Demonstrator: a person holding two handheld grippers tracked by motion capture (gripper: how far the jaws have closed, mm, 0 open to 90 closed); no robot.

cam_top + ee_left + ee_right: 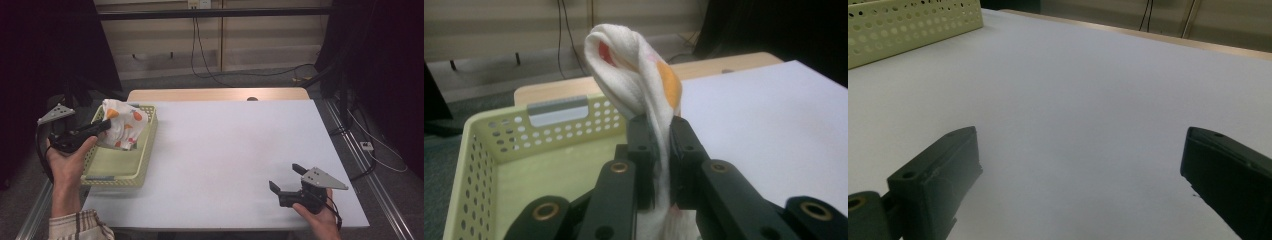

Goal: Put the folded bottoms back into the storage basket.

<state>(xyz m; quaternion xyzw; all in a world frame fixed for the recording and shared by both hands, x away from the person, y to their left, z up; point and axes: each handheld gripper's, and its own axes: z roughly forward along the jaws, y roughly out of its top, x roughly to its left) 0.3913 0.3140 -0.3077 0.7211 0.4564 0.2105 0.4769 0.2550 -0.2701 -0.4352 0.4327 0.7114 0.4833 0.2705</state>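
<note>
White tabletop carries a pale yellow perforated plastic basket at its left edge. White cloth with orange fruit print hangs over the basket's far end, pinched between the left gripper jaws; the left gripper view shows the fold rising above them. Right gripper rests near the front right, jaws wide, nothing between.

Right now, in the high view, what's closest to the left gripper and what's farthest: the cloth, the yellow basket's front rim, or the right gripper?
1. Cloth: pinched in the left gripper jaws, over the basket's far end.
2. Yellow basket's front rim: just below it, on the table's left side.
3. Right gripper: far across the table, near its right front corner.
</note>
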